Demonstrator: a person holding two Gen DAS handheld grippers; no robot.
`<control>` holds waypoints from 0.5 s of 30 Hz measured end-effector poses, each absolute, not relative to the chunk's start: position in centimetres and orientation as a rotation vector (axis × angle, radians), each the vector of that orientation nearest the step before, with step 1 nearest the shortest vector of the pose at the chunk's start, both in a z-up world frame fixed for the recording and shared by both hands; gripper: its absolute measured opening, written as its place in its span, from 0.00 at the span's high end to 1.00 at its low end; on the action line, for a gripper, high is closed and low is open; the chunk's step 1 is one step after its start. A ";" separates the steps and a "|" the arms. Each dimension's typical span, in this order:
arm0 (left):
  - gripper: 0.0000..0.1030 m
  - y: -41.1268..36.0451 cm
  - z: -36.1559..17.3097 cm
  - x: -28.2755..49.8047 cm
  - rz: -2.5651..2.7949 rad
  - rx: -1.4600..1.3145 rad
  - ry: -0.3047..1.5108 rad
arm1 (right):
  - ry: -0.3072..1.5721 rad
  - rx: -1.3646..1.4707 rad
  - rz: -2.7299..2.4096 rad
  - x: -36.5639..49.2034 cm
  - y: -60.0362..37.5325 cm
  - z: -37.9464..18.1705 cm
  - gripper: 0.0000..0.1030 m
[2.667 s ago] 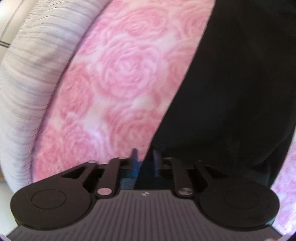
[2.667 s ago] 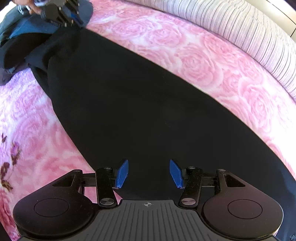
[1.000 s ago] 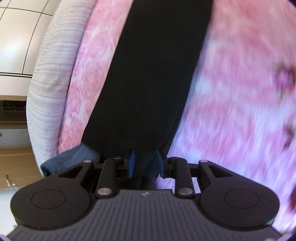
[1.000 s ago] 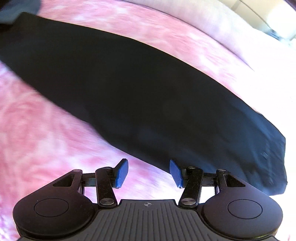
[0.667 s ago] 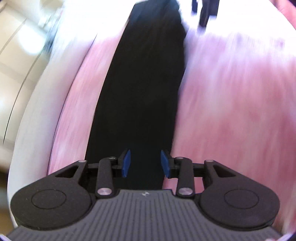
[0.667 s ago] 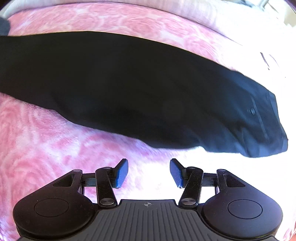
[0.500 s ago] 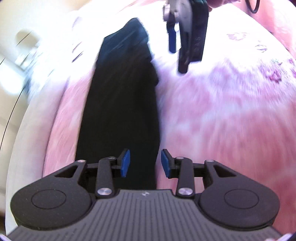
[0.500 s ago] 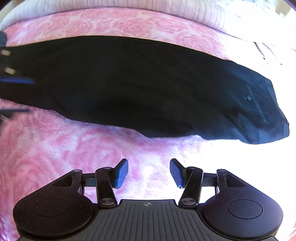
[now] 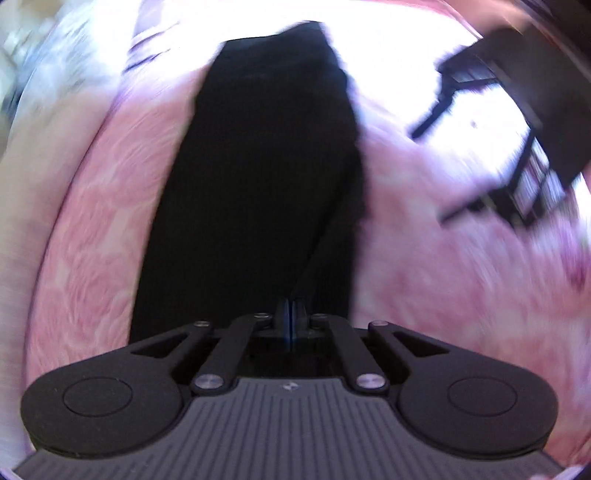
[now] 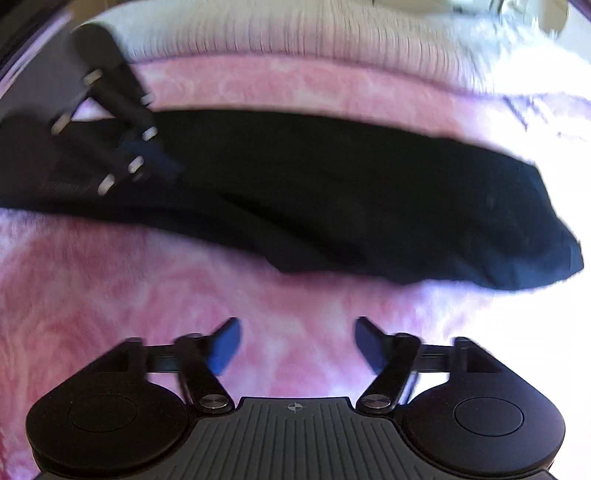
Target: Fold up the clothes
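I am working on a long black garment [image 9: 258, 177], trousers by the look of them, lying stretched in a band across the pink rose-patterned bedspread [image 9: 424, 295], with a pale striped pillow [image 10: 332, 33] along its far side. My left tongs [image 9: 290, 319], which half a second ago were standing apart over the near end of the cloth, are now pressed together, the blue pads meeting with no gap; they are sitting right at the dark fabric, and a ridge of cloth is running up from them, so I am judging that they are pinching a thin fold (the blur keeps me from being certain). My right tongs [image 10: 295, 347] are doing the opposite: their jaws are opening wider than a moment ago, with only bedspread between them and the trousers lying just beyond, untouched. In the right view the left tongs [image 10: 147, 155] are showing over the far left end of the band. To me this means the straightening is ending and the fold is starting: one end seems caught, and the right side is readying to take the waist end [image 10: 535, 240].
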State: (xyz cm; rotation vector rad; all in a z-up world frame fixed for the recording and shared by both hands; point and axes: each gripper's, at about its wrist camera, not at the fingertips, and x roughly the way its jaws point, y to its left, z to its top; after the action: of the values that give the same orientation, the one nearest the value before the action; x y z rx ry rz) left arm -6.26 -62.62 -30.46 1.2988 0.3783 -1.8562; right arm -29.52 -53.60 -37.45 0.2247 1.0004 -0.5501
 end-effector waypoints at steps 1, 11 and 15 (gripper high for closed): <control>0.99 -63.8 -30.2 -5.7 -1.841 1.280 0.407 | 0.975 0.205 -0.549 -29.0 -53.5 -37.3 0.22; 0.99 -64.7 -28.7 -3.3 -1.857 1.176 0.475 | 0.907 -0.051 -0.697 -20.3 -54.5 -39.8 0.19; 0.99 -64.1 -28.6 -2.7 -1.863 1.130 0.446 | 0.968 -0.233 -0.750 -17.7 -55.6 -43.2 0.19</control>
State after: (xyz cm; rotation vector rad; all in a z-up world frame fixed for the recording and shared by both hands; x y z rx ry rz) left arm -2.70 -64.14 -28.64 1.1301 0.4463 -1.8631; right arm -17.73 -55.58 -43.19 -0.2325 0.9682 -0.7496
